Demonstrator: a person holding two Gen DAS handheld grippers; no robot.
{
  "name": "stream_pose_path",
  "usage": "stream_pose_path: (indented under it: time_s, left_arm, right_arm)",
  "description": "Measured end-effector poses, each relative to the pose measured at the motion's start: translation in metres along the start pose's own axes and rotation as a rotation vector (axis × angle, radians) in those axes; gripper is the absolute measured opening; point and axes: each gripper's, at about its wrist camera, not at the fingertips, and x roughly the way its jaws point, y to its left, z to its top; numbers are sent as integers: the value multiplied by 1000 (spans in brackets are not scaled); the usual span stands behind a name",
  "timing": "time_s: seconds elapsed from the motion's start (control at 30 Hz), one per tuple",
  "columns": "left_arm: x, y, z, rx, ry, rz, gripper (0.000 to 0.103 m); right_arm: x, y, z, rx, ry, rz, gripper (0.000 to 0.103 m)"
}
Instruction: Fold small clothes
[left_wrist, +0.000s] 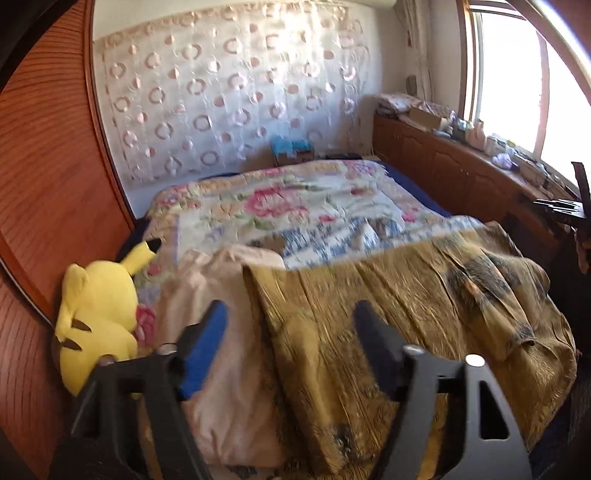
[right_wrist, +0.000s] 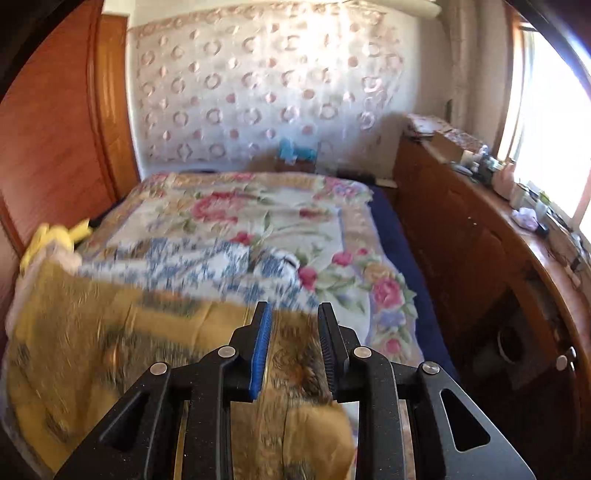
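A mustard-yellow garment (left_wrist: 406, 295) with dark print lies spread over the near end of the bed, also in the right wrist view (right_wrist: 110, 332). My left gripper (left_wrist: 291, 308) hovers above its left edge, open wide with nothing between the blue pads. To its left lies a pale pink cloth (left_wrist: 221, 288). My right gripper (right_wrist: 293, 306) is over the garment's right part, jaws a little apart; the fabric shows below the gap and the pads do not press on it. A blue-and-white patterned cloth (right_wrist: 184, 266) lies behind the yellow one.
A floral bedspread (left_wrist: 277, 199) covers the bed. A yellow plush toy (left_wrist: 96, 321) sits at the bed's left edge against the wooden wall panel (left_wrist: 44, 166). A long wooden cabinet (right_wrist: 461, 240) with small clutter runs along the right under the window.
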Motion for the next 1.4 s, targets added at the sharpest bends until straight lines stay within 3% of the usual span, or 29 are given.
stream_pose_path:
  time_s: [0.1,0.33,0.57,0.9,1.0,1.17,1.4]
  left_arm:
    - [4,-10,-18,3,25,-31,80]
    - [11,-46,-51,-10,64,-111,80]
    - [30,-81,-66,34,111,-152,80]
    - [56,-111,-93,98,217,-163,82]
    - [54,-113,-98,117,193,-151,82]
    - [52,-109,-105,103,171,-145,90]
    - [52,-108,-106,106,172,-142,91]
  right_arm:
    - [9,8,-21,-52,23,26,28]
    - [-9,-19,-67,0,28,159,41]
    - [-10,-35,-103,35,76,215,42]
    - [-19,-36,-127,-4,110,185,42]
    - [-20,-37,-126,-12,102,180,42]
    - [-19,-32,-125,-23,102,194,52]
    - [-7,-12,-130,-78,105,168,60]
